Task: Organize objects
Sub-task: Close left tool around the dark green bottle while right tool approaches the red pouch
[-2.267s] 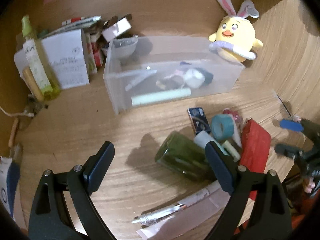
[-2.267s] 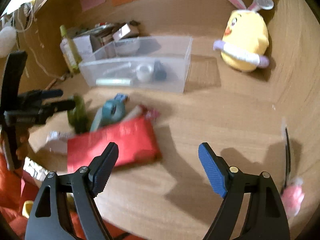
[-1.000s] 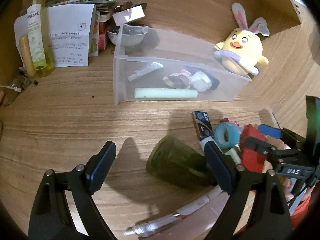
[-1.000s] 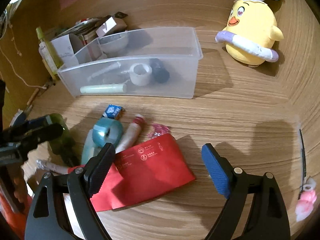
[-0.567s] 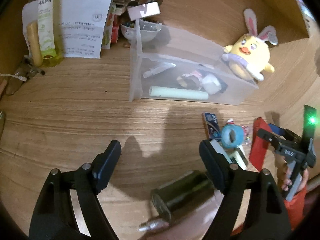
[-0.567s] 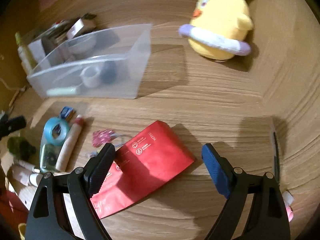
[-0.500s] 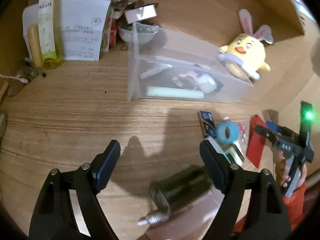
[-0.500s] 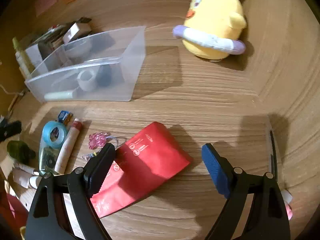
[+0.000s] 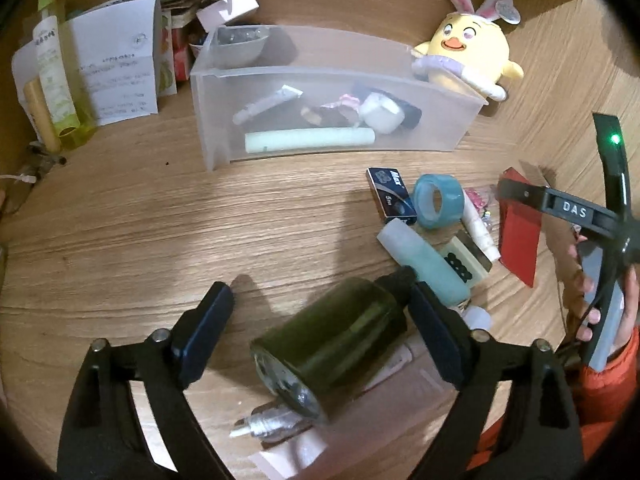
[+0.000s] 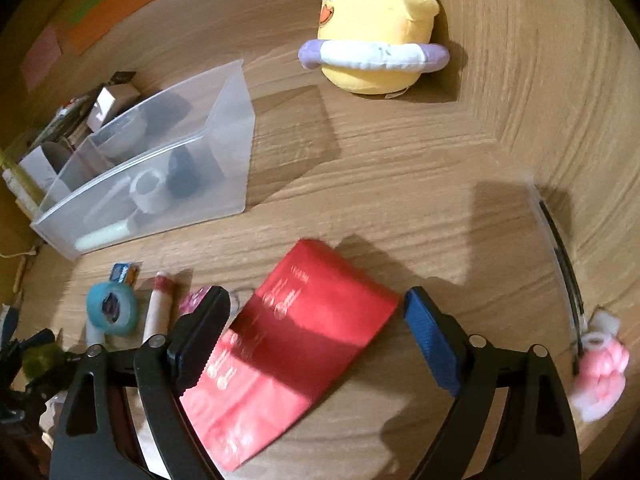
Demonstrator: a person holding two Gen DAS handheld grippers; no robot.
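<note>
My left gripper is open, its jaws on either side of a dark green bottle that lies on its side on the wooden desk. A clear plastic bin holding tubes and a small white roll stands further back. My right gripper is open, low over a red packet that lies flat between its fingers. The right gripper also shows in the left wrist view at the right edge. The bin also shows in the right wrist view.
A yellow chick plush sits behind the bin. Blue tape roll, a Max staple box, a turquoise bottle and a white tube lie in a pile. Boxes and a green bottle stand far left. A pink-ended hair clip lies right.
My left gripper has closed in on the green bottle, which now lies between the jaws. My right gripper has moved down and forward over the red packet.
</note>
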